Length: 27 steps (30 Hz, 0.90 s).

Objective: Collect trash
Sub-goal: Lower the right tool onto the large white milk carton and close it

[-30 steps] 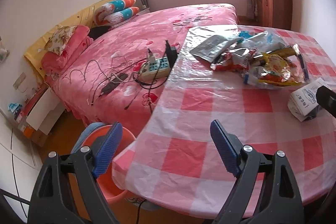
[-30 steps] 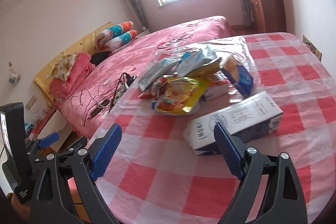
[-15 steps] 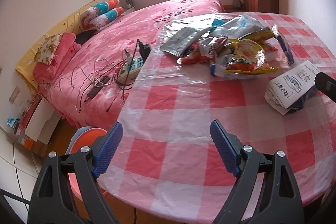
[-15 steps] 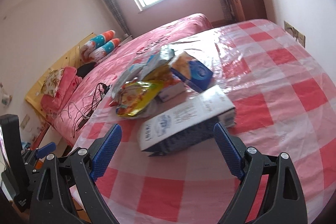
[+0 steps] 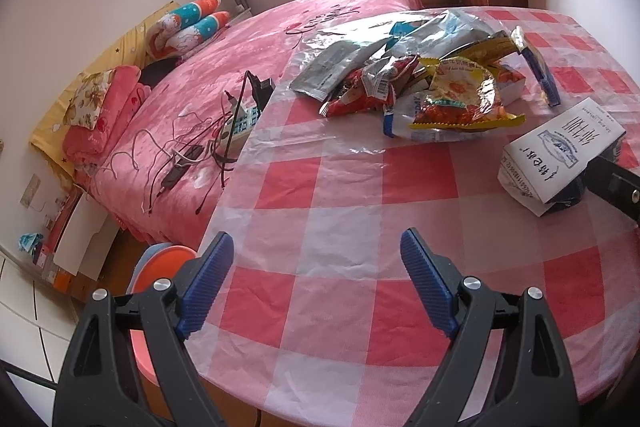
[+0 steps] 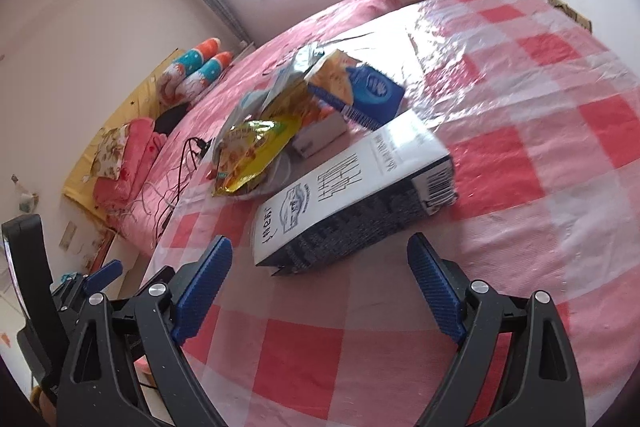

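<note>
pink-checked tabletop (image 6: 520,155) carries the trash – milk carton (image 6: 352,195) just ahead of my right gripper (image 6: 320,285), jaws wide and empty; left gripper (image 5: 316,285) likewise. approach step – next, straddle and close.

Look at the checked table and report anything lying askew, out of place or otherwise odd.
A white milk carton lies tipped on its side on the checked table, apart from the rest. Behind it, opened snack wrappers and a flattened blue box sit in a loose heap. On the bed, a power strip trails tangled cables.
</note>
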Motion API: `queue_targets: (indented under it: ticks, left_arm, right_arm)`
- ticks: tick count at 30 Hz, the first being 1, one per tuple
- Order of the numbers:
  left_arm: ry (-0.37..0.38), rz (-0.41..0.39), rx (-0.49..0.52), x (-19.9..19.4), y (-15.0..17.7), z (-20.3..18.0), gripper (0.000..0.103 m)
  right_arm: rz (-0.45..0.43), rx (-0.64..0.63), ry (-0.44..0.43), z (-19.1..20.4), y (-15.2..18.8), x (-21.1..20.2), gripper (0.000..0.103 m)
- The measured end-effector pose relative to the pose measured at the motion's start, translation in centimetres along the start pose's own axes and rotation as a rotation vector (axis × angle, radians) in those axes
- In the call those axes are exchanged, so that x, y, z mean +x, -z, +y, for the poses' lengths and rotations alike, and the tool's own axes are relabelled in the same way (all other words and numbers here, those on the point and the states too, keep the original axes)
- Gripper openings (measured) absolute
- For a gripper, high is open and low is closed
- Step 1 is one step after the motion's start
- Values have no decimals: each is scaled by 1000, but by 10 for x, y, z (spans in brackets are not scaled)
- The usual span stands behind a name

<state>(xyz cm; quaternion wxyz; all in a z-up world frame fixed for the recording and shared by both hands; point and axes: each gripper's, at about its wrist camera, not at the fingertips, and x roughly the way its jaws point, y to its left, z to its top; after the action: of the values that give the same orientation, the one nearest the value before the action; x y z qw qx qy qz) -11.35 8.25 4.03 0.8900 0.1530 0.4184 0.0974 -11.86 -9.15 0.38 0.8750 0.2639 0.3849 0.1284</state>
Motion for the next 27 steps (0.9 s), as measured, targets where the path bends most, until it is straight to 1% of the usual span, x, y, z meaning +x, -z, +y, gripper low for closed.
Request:
queue_targets:
  ticks: [4,5,8,12,14,17,20,22,25,27]
  left_arm:
    - [31,10,-9,5,0,2,86]
    - [44,12,-10,6,0,3,86]
    - [106,4,-23,7,-4,7,86]
    - [216,0,-73,12,-17,13,86]
    - [259,1,-96,15,-22,12,86]
    - [354,6,-134,22,-34,10,86]
    - [438,44,-200,34,-46,9,86]
    - [513,78,-253,42,-51,7,86]
    - [553,83,-273,47,-58,-3,86]
    - [548,65,-249,48,-66,-10,86]
  right_arm:
    - [26,8,-1,2,-6,5,88]
    - [31,5,-9,3,-9,7,88]
    - [44,-7,19,4,-22,17,88]
    - [47,-6,54,-1,-37,28,88]
    - [50,-26,92,-1,-47,35,88]
    - [50,-75,165,0,-59,46,88]
    - [51,-108,221,-1,-68,55,88]
    - [54,-138,251,-1,-72,60,88]
    - [49,-189,273,2,-71,65,89]
    - [54,-196,266,0,-73,67,90]
